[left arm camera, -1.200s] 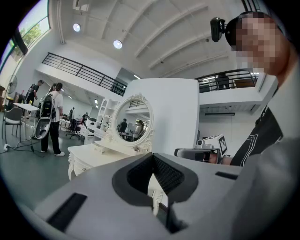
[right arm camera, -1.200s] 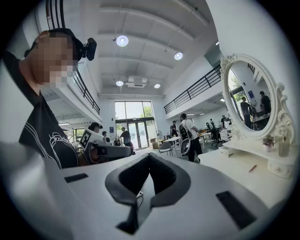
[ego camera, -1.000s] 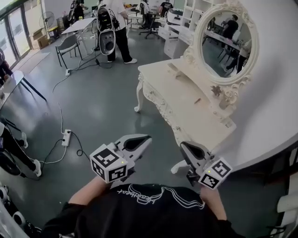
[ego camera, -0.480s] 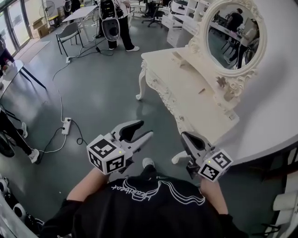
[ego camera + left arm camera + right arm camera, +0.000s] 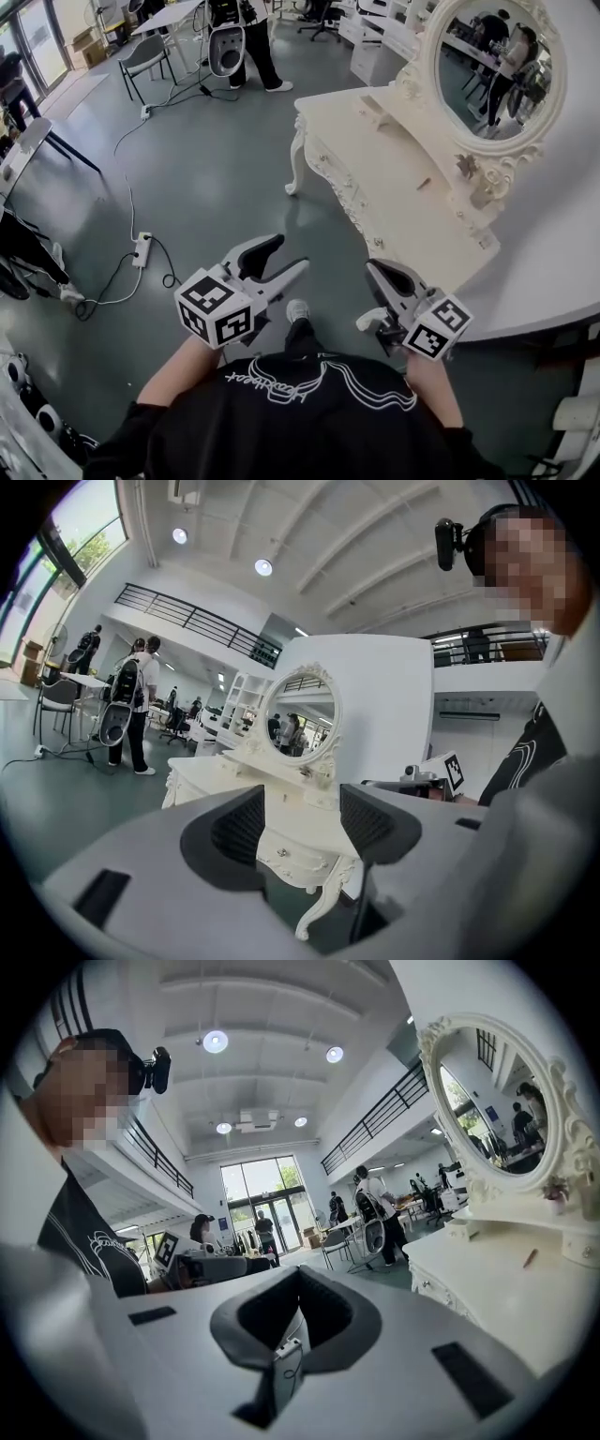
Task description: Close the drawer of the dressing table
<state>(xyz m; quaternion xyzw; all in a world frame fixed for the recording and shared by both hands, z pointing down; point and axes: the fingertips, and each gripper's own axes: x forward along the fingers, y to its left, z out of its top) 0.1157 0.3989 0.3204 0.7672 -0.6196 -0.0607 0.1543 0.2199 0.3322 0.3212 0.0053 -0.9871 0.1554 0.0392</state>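
Only the approach so far, I'd judge: the ornate cream-white dressing table (image 5: 394,187) with its oval mirror stands just ahead, its knobbed drawer front (image 5: 286,846) untouched, while the left gripper (image 5: 289,253), whose jaws have just been opening, gapes wide on nothing and the right gripper (image 5: 373,269) sits pinched together and empty, so the whole push remains.

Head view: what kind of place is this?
Probably an open lab or office hall, not a home: the dressing table stands on bare grey floor, with a power strip and trailing cable nearby and a grey chair beyond.
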